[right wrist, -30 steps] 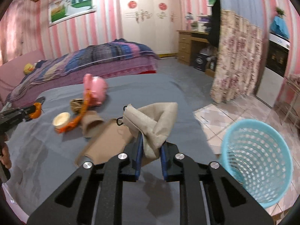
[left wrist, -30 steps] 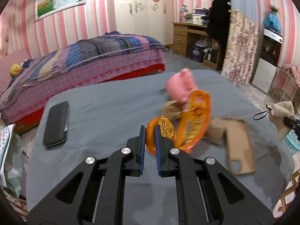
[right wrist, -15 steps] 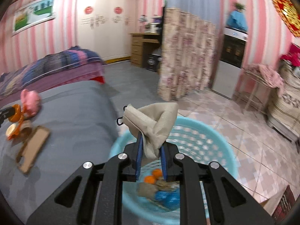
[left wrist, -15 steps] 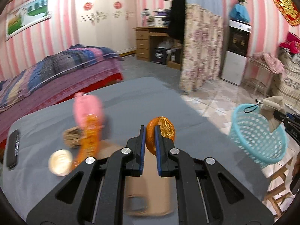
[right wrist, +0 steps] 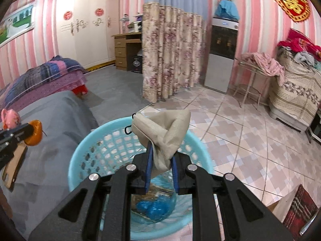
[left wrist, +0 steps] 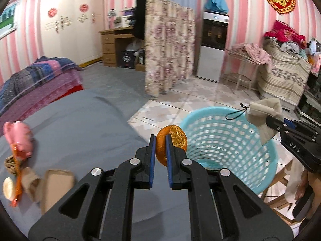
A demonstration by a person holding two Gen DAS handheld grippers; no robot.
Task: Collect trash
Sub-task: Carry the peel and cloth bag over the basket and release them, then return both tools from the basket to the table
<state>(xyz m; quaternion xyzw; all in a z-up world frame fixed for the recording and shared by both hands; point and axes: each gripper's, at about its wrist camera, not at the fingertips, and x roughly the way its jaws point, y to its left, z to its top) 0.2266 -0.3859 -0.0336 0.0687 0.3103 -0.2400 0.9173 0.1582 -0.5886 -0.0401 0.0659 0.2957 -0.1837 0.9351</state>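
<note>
Right now the left gripper (left wrist: 160, 140) pinches an orange peel (left wrist: 171, 143) between its blue pads, the peel sticking up past the tips; seen from the right wrist, that peel (right wrist: 35, 132) hangs over the grey table (right wrist: 60, 124), to the left of the basket and not yet over it. The right gripper (right wrist: 161, 156) is clamped on a beige pouch (right wrist: 162, 132), whose folded top rises above the tips and whose black cord loops off to the left. Directly beneath and ahead of the right gripper stands the blue basket (right wrist: 80, 150), with blue plastic and other scraps lying at its bottom. From the left wrist, the basket (left wrist: 230, 140) sits just right of and beyond the tips, on the tiled floor past the table edge, with the pouch (left wrist: 262, 116) held over its far right rim. Left of the left gripper, on the table (left wrist: 80, 120), lie a pink pig (left wrist: 19, 138), an orange wrapper (left wrist: 18, 182), a round lid (left wrist: 8, 187) and a tan phone case (left wrist: 56, 186). Nothing stands between either gripper and the basket mouth. Beyond are a floral curtain (left wrist: 168, 50), a water dispenser (left wrist: 213, 46) and a bed (left wrist: 38, 80).
</note>
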